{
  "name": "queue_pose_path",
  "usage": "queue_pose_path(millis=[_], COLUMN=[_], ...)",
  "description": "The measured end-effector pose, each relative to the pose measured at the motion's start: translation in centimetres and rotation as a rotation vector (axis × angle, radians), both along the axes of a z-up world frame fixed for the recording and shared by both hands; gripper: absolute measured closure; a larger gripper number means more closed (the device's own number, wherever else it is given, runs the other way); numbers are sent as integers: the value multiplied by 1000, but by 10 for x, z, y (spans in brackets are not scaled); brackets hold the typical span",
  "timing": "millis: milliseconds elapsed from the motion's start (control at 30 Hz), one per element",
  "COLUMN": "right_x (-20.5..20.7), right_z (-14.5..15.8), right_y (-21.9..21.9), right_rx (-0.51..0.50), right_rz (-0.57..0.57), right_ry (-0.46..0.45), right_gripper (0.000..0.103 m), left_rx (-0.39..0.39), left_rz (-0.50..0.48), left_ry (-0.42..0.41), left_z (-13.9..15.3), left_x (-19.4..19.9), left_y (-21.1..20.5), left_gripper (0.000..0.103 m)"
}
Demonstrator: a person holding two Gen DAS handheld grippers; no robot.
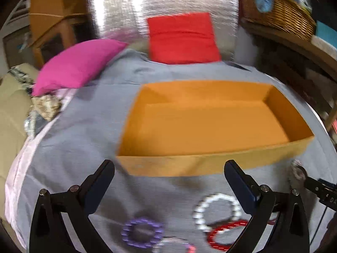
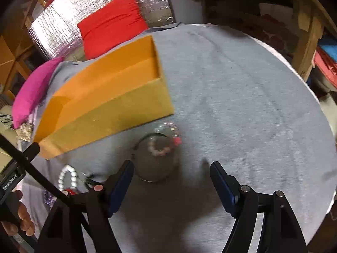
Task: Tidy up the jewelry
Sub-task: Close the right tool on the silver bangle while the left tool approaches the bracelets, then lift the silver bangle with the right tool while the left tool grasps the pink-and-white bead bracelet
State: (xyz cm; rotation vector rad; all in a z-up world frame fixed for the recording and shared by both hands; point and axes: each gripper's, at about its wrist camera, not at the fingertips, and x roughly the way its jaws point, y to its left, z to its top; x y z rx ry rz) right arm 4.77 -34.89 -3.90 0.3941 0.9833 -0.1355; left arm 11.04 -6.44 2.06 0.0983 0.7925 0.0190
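An open, empty orange box [image 1: 210,126] sits on the grey cloth; it also shows in the right wrist view [image 2: 101,97]. My left gripper [image 1: 168,170] is open and empty, just in front of the box's near wall. Below it lie a white bead bracelet [image 1: 217,210], a red bracelet [image 1: 225,235] and a purple bracelet [image 1: 143,233]. My right gripper [image 2: 171,170] is open and empty, just short of a blurred clear and pink bead bracelet [image 2: 162,143] lying by the box's right corner. The white bracelet [image 2: 67,179] shows at the left of that view.
A magenta cushion [image 1: 78,63] and a red cushion [image 1: 181,38] lie at the far edge of the cloth-covered surface [image 2: 242,105]. A wicker basket [image 1: 280,12] stands on a wooden shelf at the right. The other gripper's body [image 2: 23,168] crosses the left of the right wrist view.
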Motion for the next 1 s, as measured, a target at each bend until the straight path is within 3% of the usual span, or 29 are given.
queue_pose_path(millis=[200, 400, 433, 533, 567, 733, 867, 1000], right_x=[16, 29, 30, 28, 27, 16, 4, 1], right_z=[-5, -17, -17, -15, -14, -11, -4, -2], right_y=[16, 35, 38, 45, 46, 37, 21, 16], right_rx=[-39, -167, -185, -233, -235, -193, -139, -95], right_rz=[-20, -38, -38, -27, -24, -22, -37, -40], right_ry=[47, 114, 110, 96, 86, 67, 36, 19], right_gripper=[19, 20, 21, 35, 41, 41, 41, 41], left_rx=[-7, 8, 10, 9, 6, -16, -22, -24], left_rz=[38, 62, 66, 82, 87, 67, -12, -110], left_ry=[2, 14, 13, 9, 7, 10, 23, 92], left_z=[-3, -7, -7, -7, -6, -5, -3, -13], left_x=[2, 5, 5, 5, 5, 2, -7, -20], left_y=[19, 34, 37, 45, 47, 47, 37, 30], left_gripper=[0, 0, 0, 0, 0, 0, 0, 0])
